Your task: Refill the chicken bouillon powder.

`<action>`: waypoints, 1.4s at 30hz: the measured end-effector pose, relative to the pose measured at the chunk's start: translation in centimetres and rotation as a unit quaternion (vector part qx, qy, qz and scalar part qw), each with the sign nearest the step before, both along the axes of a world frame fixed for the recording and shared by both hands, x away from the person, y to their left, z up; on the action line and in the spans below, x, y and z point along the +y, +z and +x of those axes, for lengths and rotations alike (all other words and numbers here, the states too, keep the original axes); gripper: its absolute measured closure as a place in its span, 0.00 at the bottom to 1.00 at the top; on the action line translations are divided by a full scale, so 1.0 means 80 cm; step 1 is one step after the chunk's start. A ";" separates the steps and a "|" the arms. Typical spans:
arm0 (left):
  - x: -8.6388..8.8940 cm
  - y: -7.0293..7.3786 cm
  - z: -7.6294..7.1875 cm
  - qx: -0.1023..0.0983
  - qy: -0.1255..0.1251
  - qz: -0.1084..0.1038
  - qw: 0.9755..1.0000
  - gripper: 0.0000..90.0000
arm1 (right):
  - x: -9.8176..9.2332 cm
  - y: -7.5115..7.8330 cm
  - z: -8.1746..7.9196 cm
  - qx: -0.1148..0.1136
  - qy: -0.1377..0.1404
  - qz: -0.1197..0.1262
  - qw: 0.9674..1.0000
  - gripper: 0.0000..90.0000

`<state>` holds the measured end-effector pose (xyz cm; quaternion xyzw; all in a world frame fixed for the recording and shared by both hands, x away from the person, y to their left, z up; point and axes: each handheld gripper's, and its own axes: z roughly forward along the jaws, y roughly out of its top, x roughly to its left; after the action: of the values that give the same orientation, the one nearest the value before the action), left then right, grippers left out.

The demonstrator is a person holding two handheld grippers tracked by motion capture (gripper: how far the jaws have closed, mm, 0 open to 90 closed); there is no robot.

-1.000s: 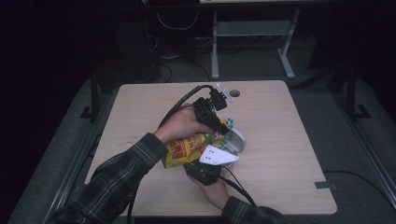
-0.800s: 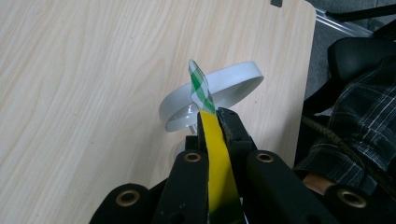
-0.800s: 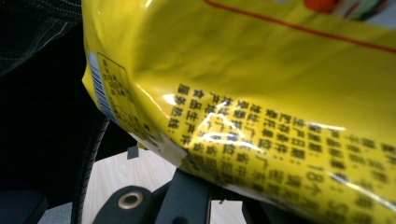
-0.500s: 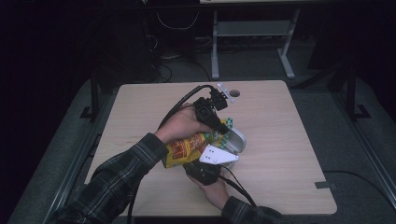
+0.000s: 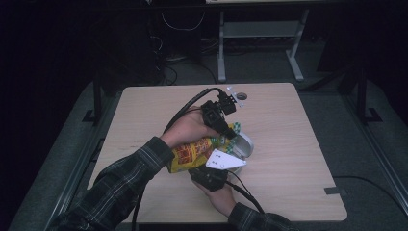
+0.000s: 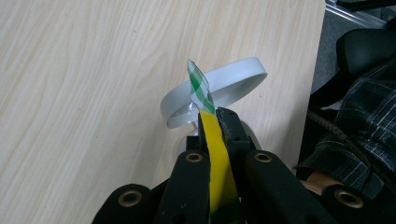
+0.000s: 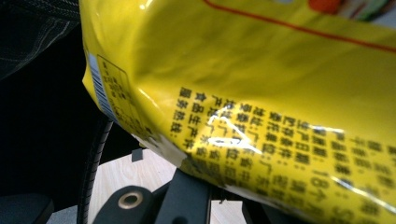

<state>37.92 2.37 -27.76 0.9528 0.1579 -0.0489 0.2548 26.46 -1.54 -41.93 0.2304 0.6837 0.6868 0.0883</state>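
A: You have the wide wooden table (image 5: 298, 144) under you, with much free room to the right and toward the far edge. The near edge is close behind your right hand, so do not pull back.

B: And the bag?

A: The yellow snack bag (image 5: 192, 151) is held above the table middle, just beside the white bowl (image 5: 243, 143). I judge it is light, soft and slippery; the film crumples and the contents may break if you squeeze the belly.

B: Where do I hold it?

A: At the flat sealed edges. Your left gripper (image 5: 230, 134) has its jaws pressed together on the top strip of the bag (image 6: 215, 154), near the green checked corner (image 6: 198, 86), over the bowl rim (image 6: 233, 77). Your right gripper (image 5: 208, 174) is under the bag's lower end; its jaws are closed too, and the bag (image 7: 261, 93) lies right against them, so it seems to pinch the bottom seam.

B: Any danger?

A: The bowl is light; I think a sideways tug can knock it.
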 end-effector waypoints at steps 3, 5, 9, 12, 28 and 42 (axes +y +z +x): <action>0.000 0.000 0.001 0.003 -0.001 0.004 1.000 1.00 | 0.000 0.000 0.000 0.002 0.001 0.002 1.000 1.00; 0.000 0.000 0.002 0.004 0.000 0.003 1.000 1.00 | 0.000 0.000 0.000 0.000 0.001 0.002 1.000 1.00; 0.000 0.000 0.002 0.003 -0.001 0.004 1.000 1.00 | 0.000 0.000 0.000 0.001 0.002 0.002 1.000 1.00; 0.000 0.000 0.001 0.002 -0.002 0.004 1.000 1.00 | 0.000 0.000 0.000 0.000 0.001 0.002 1.000 1.00; 0.000 0.000 0.001 0.000 -0.002 0.002 1.000 1.00 | 0.000 0.000 0.001 0.001 0.000 0.000 1.000 1.00; 0.001 0.003 0.000 -0.007 0.000 -0.012 1.000 1.00 | -0.002 0.000 0.002 -0.001 -0.003 -0.002 1.000 1.00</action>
<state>37.90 2.43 -27.53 0.9500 0.1554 -0.0446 0.2671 26.62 -1.67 -41.94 0.2317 0.6839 0.6857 0.0915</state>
